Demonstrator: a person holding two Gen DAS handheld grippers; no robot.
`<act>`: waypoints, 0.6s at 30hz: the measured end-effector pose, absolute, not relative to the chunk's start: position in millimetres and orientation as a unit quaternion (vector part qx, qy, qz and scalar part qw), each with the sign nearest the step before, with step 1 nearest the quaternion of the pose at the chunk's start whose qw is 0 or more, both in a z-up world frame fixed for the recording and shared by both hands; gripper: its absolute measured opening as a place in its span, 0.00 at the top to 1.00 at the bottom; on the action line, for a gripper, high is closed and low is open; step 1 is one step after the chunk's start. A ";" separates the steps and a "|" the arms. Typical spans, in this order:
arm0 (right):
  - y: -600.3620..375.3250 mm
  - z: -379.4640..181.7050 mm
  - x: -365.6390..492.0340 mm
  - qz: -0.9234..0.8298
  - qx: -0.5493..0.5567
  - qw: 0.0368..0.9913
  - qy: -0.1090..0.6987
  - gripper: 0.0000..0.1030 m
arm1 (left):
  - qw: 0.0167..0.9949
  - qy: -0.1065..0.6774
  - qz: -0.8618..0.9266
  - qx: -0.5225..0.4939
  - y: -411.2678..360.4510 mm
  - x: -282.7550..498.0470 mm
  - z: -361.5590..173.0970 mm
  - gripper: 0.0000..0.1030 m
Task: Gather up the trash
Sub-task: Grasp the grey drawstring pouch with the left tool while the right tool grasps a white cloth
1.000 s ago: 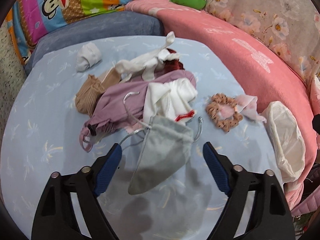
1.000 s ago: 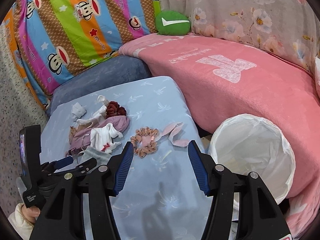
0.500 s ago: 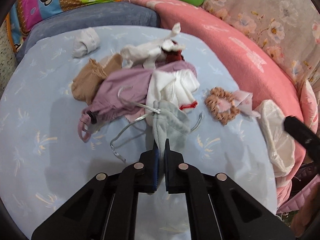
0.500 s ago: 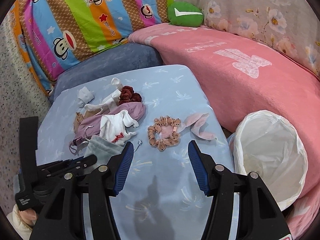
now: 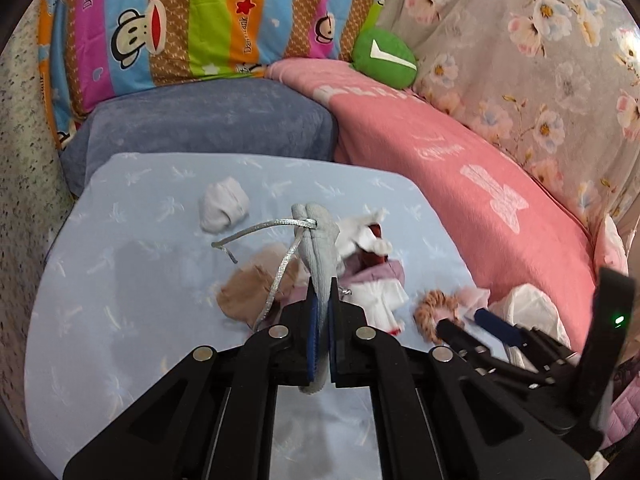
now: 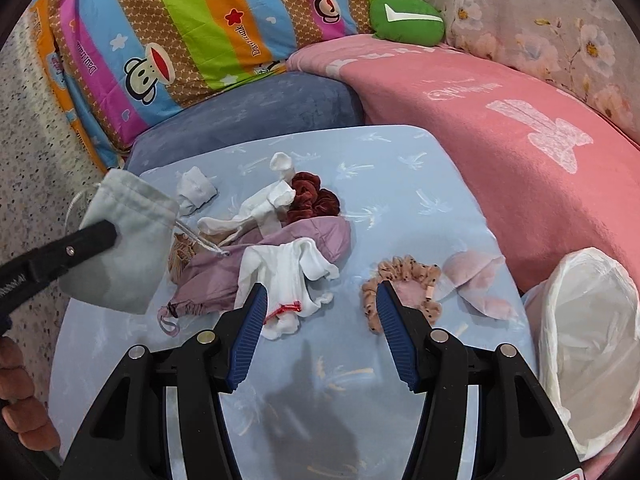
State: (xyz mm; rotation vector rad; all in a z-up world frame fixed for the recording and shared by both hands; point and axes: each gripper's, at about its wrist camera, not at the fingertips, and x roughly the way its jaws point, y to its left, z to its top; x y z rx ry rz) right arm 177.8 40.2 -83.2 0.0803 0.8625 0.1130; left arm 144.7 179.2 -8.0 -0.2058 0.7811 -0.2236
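My left gripper is shut on a grey drawstring pouch and holds it up above the light blue table; the pouch also shows at the left of the right wrist view, clear of the pile. My right gripper is open and empty, low over the table between a white cloth and a tan scrunchie. A white-lined trash bin stands off the table's right edge. A pink tissue lies beside the scrunchie.
A pile on the table holds a mauve garment, a dark red scrunchie, white socks and a beige cloth. A pink blanket borders the right, a blue cushion the back.
My left gripper closed on the grey pouch and lifted it off the pile. My right gripper moved forward over the table, still open.
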 end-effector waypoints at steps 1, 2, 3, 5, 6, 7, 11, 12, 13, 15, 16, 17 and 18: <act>45.3 -86.7 183.6 0.057 0.037 0.905 0.420 0.46 | 0.915 0.376 -0.106 -0.099 180.2 147.2 -7.2 0.96; 49.7 -89.8 188.3 0.060 0.035 0.904 0.422 0.46 | 0.916 0.374 -0.104 -0.097 181.4 149.8 -6.3 0.96; 54.8 -93.7 193.9 0.065 0.034 0.903 0.423 0.46 | 0.917 0.373 -0.102 -0.097 183.3 152.1 -5.9 0.96; 63.1 -101.9 203.7 0.068 0.030 0.900 0.429 0.46 | 0.917 0.373 -0.101 -0.098 186.8 156.6 -6.8 0.96; 66.6 -106.1 208.0 0.070 0.028 0.899 0.432 0.46 | 0.917 0.372 -0.101 -0.098 186.3 158.9 -6.3 0.96; 70.2 -111.2 212.7 0.073 0.027 0.897 0.435 0.46 | 0.918 0.372 -0.101 -0.097 186.3 160.8 -6.8 0.96; 79.1 -128.5 227.4 0.075 0.027 0.889 0.452 0.46 | 0.918 0.373 -0.101 -0.092 185.9 163.7 -7.5 0.96; 80.0 -132.4 229.5 0.075 0.029 0.887 0.455 0.49 | 0.917 0.374 -0.102 -0.093 185.8 164.6 -8.5 0.96; 80.6 -136.3 231.5 0.076 0.031 0.884 0.460 0.51 | 0.917 0.374 -0.103 -0.092 185.0 166.0 -8.0 0.96; 80.7 -142.8 234.2 0.079 0.035 0.879 0.469 0.76 | 0.917 0.375 -0.103 -0.090 183.3 166.5 -8.7 0.96; 79.9 -144.3 234.3 0.079 0.037 0.878 0.471 0.82 | 0.917 0.375 -0.104 -0.089 182.7 167.2 -8.7 0.96; 79.3 -144.8 234.2 0.080 0.041 0.878 0.471 0.87 | 0.917 0.376 -0.105 -0.088 181.5 167.4 -8.4 0.96; 78.2 -142.9 232.7 0.081 0.044 0.879 0.468 0.89 | 0.917 0.376 -0.106 -0.088 180.6 167.5 -8.2 0.96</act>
